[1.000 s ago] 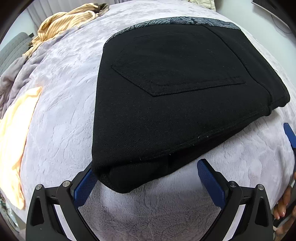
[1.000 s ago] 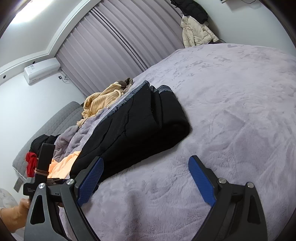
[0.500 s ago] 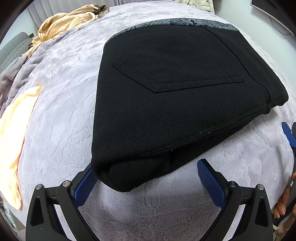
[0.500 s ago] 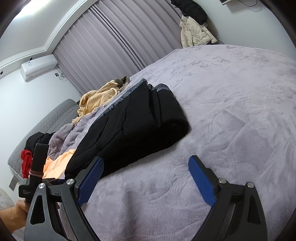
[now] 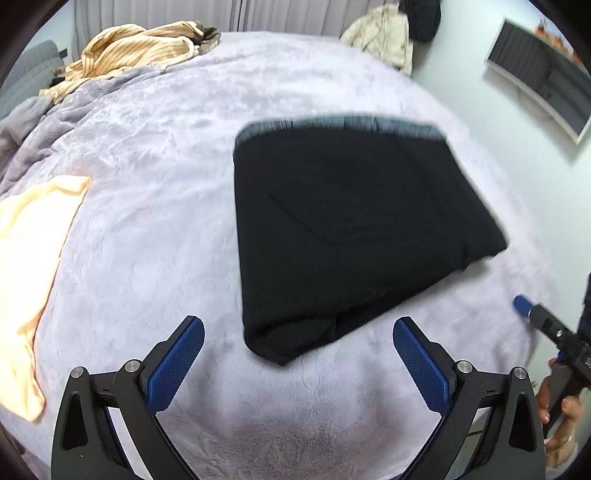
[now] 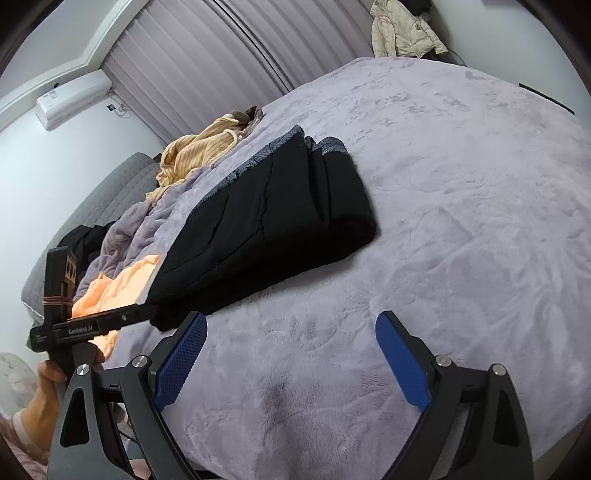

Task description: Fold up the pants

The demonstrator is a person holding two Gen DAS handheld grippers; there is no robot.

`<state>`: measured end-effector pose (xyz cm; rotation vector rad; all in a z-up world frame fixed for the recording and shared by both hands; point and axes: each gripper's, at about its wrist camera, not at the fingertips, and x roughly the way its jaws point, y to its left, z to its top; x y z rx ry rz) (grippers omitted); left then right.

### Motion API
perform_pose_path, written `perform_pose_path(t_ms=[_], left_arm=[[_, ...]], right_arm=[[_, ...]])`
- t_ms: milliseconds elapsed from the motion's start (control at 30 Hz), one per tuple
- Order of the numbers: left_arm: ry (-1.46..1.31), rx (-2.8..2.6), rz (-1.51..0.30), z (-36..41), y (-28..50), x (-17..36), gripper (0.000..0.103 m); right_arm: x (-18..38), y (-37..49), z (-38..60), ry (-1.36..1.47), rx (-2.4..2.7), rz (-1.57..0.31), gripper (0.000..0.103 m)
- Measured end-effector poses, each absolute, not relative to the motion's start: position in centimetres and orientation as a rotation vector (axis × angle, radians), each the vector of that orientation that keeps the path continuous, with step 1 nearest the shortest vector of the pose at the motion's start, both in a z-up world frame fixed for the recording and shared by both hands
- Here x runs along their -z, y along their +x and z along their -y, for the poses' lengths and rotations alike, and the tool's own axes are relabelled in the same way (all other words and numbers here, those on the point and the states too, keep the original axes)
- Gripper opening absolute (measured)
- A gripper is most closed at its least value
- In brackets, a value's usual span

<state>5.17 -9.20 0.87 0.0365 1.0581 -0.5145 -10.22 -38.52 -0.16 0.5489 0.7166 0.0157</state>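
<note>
The black pants (image 5: 354, 229) lie folded into a thick rectangle on the lilac bed cover (image 5: 155, 229), grey waistband at the far edge. My left gripper (image 5: 297, 334) is open and empty, just short of the pants' near corner, not touching. In the right wrist view the folded pants (image 6: 280, 221) lie ahead and left. My right gripper (image 6: 291, 334) is open and empty over bare cover, to the right of the pants. Its blue tip also shows in the left wrist view (image 5: 522, 304).
A peach garment (image 5: 29, 266) lies at the left of the bed. A striped yellow garment (image 5: 136, 48) and a bunched grey blanket (image 5: 18, 136) are at the far left. A cream jacket (image 6: 402, 33) hangs by the far wall. A grey sofa (image 6: 107, 199) stands beyond the bed.
My left gripper has pulled back and up from the pants; its left finger was under the near corner and now is apart from it. The right gripper has shifted slightly.
</note>
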Motion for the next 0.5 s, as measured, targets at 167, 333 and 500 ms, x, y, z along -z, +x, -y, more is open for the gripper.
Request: perform_pose_path(t_ms=[167,333,500], left_arm=[[-0.082,0.566,-1.032,7.2,9.7,-3.1,0.103],[-0.100,0.656,-1.061,7.8,13.2,-2.3,0.103],[-0.133,0.731,-1.142,8.6,15.5,0.6,0.103]], right_arm=[[-4.5,-8.7,42.2,0.503,-0.005,-0.744,0.095],[-7.0,-2.0,44.6,0.526,-0.132,-0.840,0.095],[-2.8,4.2,46.4,0.595,-0.212,-1.035,0.095]])
